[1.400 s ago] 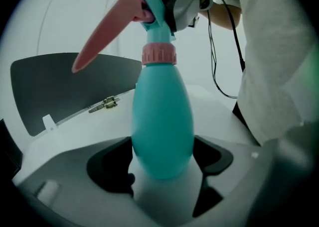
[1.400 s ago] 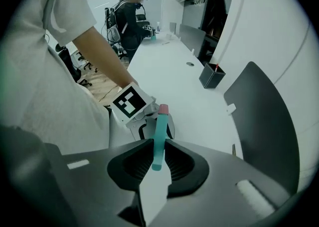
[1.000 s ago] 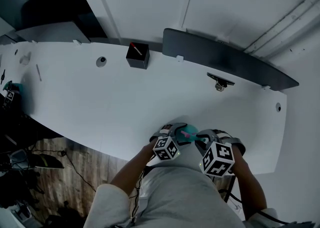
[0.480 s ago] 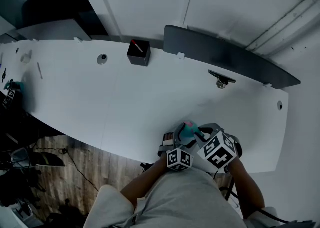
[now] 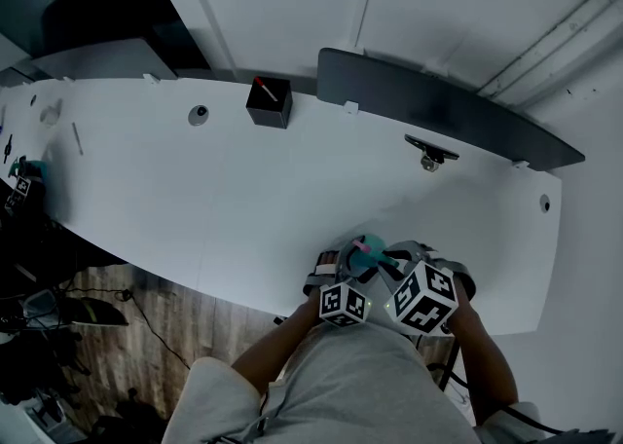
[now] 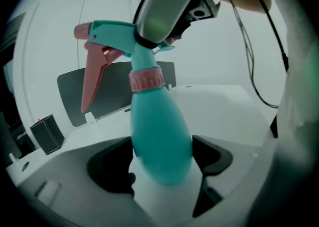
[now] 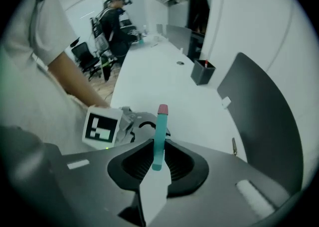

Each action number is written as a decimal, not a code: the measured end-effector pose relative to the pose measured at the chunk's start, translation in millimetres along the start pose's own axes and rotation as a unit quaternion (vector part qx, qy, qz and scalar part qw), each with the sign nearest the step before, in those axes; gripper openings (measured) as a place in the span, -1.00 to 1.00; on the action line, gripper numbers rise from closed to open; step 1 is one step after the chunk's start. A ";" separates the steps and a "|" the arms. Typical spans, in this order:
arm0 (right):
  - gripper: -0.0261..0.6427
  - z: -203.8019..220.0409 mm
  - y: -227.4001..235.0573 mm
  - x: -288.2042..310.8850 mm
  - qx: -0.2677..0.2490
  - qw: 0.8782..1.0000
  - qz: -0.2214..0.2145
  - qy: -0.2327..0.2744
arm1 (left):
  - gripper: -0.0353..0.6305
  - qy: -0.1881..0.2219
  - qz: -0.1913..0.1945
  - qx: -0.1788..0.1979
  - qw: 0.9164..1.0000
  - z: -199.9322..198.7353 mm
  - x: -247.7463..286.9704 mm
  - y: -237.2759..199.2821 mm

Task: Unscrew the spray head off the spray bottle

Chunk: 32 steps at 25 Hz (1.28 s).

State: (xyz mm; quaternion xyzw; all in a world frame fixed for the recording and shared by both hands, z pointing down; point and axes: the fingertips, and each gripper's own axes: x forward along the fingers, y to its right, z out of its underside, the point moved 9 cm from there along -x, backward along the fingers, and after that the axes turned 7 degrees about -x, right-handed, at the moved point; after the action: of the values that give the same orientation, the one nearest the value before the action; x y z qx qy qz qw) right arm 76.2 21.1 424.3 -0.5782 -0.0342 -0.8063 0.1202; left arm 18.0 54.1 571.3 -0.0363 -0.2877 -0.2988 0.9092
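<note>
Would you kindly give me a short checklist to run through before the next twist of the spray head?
1. Bottle sits between the pads of the left gripper, whose jaws are closing: ok.
2. Right gripper clamped on the spray head: ok.
3. Pink collar sits on the bottle neck: ok.
4. Collar thread loosened: cannot tell.
5. Black box far from both grippers: ok.

Left claw (image 6: 162,169) has shifted right, closer to right claw (image 7: 158,159). It opened and is now closing again round spray bottle (image 6: 159,131) body. Spray head (image 6: 117,34) has moved slightly further over the bench (image 5: 243,199).
</note>
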 end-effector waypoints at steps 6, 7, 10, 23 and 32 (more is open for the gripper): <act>-0.71 -0.1 -18.9 -3.7 -0.165 0.985 -0.040 -0.036 | 0.19 0.020 0.203 0.076 0.976 7.1 -0.2 -11.5; -0.71 0.0 -18.2 -3.0 -0.158 0.986 -0.039 -0.036 | 0.18 0.018 0.215 0.076 0.974 7.8 0.7 -14.3; -0.71 0.0 -10.8 -1.5 -0.090 0.995 -0.025 -0.031 | 0.19 0.019 0.198 0.042 0.979 9.3 0.8 -20.2; -0.71 -5.6 8.4 4.6 0.118 0.993 0.007 0.010 | 0.45 -0.041 -0.079 -0.013 0.996 6.3 -2.4 6.2; -0.71 -6.4 4.2 2.5 0.049 0.999 0.003 -0.014 | 0.25 -0.010 -0.034 0.025 0.999 9.2 1.4 1.5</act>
State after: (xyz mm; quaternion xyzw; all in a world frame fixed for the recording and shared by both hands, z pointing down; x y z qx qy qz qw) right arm 70.5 15.4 424.2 -0.5833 -0.0739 -0.7949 0.1500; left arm 15.2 56.9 579.9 -0.0071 -0.3053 -0.3218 0.8962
